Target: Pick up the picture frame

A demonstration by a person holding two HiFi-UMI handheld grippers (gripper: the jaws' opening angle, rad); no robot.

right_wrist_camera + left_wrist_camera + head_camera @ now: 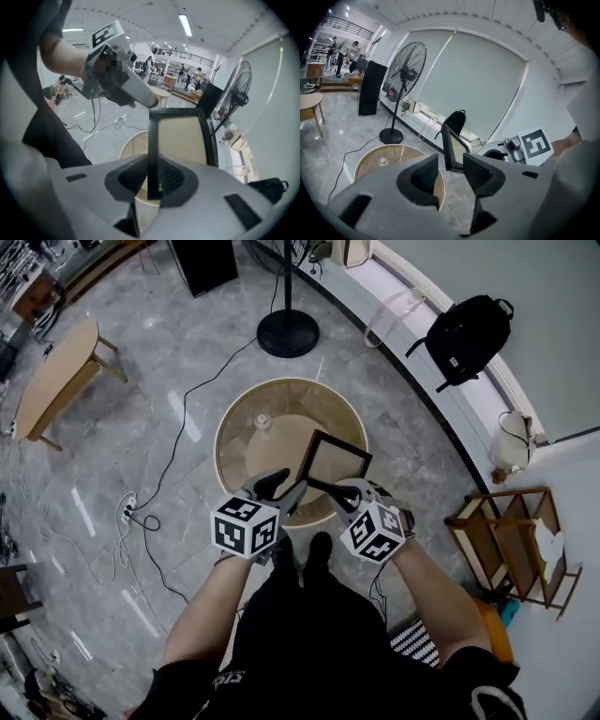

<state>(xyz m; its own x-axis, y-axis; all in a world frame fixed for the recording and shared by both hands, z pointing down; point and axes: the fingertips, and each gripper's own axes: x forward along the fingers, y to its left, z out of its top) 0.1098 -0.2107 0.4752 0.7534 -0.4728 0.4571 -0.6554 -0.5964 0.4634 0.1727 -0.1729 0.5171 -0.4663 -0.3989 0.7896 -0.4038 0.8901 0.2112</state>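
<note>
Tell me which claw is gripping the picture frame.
The right claw: its pads clamp the picture frame, while the left claw stands open.

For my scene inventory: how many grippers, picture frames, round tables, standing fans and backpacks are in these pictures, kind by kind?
grippers: 2, the left gripper and the right gripper
picture frame: 1
round table: 1
standing fan: 1
backpack: 1
Total: 6
</note>
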